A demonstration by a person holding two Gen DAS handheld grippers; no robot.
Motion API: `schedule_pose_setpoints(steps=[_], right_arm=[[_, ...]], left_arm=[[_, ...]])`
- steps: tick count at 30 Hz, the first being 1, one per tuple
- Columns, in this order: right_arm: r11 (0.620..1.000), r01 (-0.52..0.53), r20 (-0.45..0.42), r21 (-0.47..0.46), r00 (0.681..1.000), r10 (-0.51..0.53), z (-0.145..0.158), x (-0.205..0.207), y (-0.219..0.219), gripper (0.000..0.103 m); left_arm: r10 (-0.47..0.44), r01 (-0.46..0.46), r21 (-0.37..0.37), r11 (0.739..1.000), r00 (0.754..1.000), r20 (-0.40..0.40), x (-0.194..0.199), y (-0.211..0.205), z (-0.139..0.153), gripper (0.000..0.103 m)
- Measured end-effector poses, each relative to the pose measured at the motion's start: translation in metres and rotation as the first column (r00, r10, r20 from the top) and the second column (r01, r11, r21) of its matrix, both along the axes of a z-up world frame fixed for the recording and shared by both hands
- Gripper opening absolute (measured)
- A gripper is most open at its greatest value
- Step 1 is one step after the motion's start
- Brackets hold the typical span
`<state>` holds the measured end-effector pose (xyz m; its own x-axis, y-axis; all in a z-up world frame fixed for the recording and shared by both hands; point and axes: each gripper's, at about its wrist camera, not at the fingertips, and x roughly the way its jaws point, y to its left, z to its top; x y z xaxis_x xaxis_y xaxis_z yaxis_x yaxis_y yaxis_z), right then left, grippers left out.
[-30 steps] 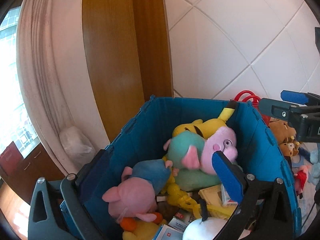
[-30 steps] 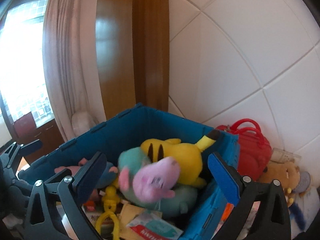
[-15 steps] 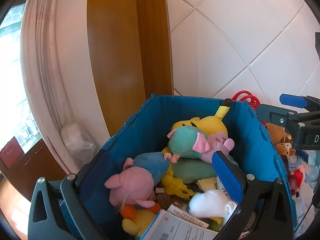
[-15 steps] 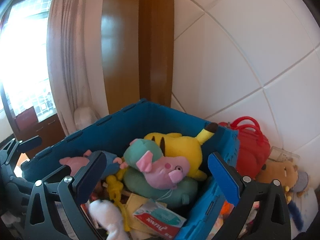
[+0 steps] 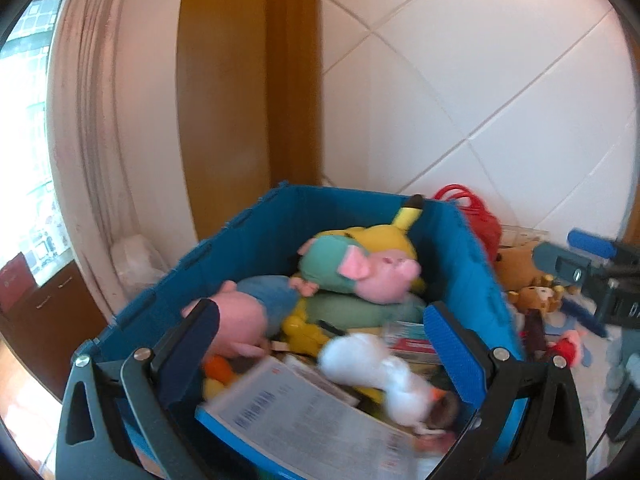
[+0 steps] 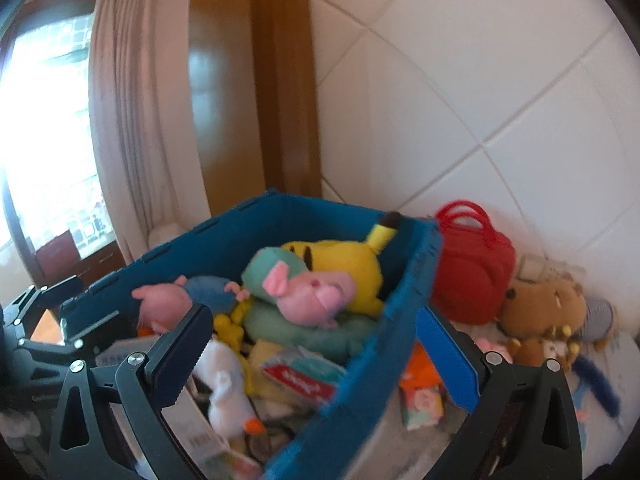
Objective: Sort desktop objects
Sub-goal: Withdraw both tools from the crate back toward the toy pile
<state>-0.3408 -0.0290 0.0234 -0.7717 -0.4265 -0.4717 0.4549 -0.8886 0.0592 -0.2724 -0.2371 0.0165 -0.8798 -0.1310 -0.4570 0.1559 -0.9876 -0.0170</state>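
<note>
Between the spread, empty fingers of the left hand-held gripper (image 5: pixel 320 328), at its 12 o'clock, lies the white plush duck (image 5: pixel 372 364), its long axis running 10-to-4 o'clock atop the toys in the blue plastic crate (image 5: pixel 248 240), while the right hand-held gripper (image 6: pixel 312 344), likewise open and empty, has the duck (image 6: pixel 224 388) off toward 8 o'clock.

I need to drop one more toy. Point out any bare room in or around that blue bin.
The blue bin is crowded nearly to its rim: yellow plush, pig plush, white plush. Beside it, the red bag and brown bear fill the wall side. No clearly bare patch shows.

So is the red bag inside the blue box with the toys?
No, the red bag sits outside the blue box, beside its right wall.
</note>
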Motion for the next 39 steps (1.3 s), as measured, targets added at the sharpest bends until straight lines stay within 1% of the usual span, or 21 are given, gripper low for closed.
schedule_pose_setpoints(steps=[4, 10, 14, 17, 20, 24, 28, 30, 33, 35, 39], right_arm=[[0.999, 0.035, 0.006, -0.028, 0.999, -0.035, -0.007, 0.018, 0.049, 0.103], [0.994, 0.097, 0.030, -0.046, 0.995, -0.096, -0.018, 0.035, 0.154, 0.103], [0.992, 0.122, 0.052, -0.036, 0.991, -0.120, -0.029, 0.041, 0.230, 0.103], [0.990, 0.142, 0.074, -0.017, 0.987, -0.141, -0.037, 0.045, 0.286, 0.103], [0.982, 0.188, 0.101, -0.008, 0.977, -0.186, -0.043, 0.048, 0.337, 0.103], [0.966, 0.260, 0.127, -0.014, 0.958, -0.256, -0.047, 0.054, 0.397, 0.103], [0.951, 0.308, 0.146, -0.007, 0.941, -0.304, -0.055, 0.054, 0.425, 0.103], [0.943, 0.333, 0.156, -0.002, 0.932, -0.329, -0.059, 0.053, 0.439, 0.103], [0.929, 0.369, 0.170, 0.007, 0.915, -0.365, -0.066, 0.052, 0.460, 0.103], [0.920, 0.393, 0.180, 0.013, 0.904, -0.389, -0.071, 0.051, 0.474, 0.103], [0.898, 0.439, 0.198, 0.025, 0.878, -0.435, -0.080, 0.050, 0.502, 0.103]], left_arm=[[-0.049, 0.049, 0.006, 0.999, 0.999, -0.020, 0.014, 0.047, 0.005, 0.103], [-0.088, 0.088, 0.008, 0.996, 0.995, -0.045, 0.025, 0.140, 0.007, 0.103], [-0.090, 0.091, 0.018, 0.996, 0.995, -0.040, 0.027, 0.204, 0.001, 0.103], [-0.098, 0.099, 0.024, 0.995, 0.995, -0.021, 0.027, 0.250, -0.007, 0.103], [-0.114, 0.114, 0.020, 0.993, 0.993, 0.018, 0.026, 0.282, -0.019, 0.103], [-0.138, 0.136, 0.032, 0.990, 0.988, 0.066, 0.017, 0.311, -0.036, 0.103], [-0.181, 0.179, 0.032, 0.983, 0.978, 0.100, 0.006, 0.331, -0.053, 0.103], [-0.200, 0.196, 0.046, 0.979, 0.973, 0.112, 0.000, 0.339, -0.062, 0.103], [-0.246, 0.239, 0.062, 0.969, 0.961, 0.130, -0.011, 0.351, -0.073, 0.103], [-0.269, 0.264, 0.052, 0.963, 0.954, 0.135, -0.017, 0.362, -0.080, 0.103], [-0.299, 0.290, 0.076, 0.954, 0.937, 0.178, -0.031, 0.385, -0.093, 0.103]])
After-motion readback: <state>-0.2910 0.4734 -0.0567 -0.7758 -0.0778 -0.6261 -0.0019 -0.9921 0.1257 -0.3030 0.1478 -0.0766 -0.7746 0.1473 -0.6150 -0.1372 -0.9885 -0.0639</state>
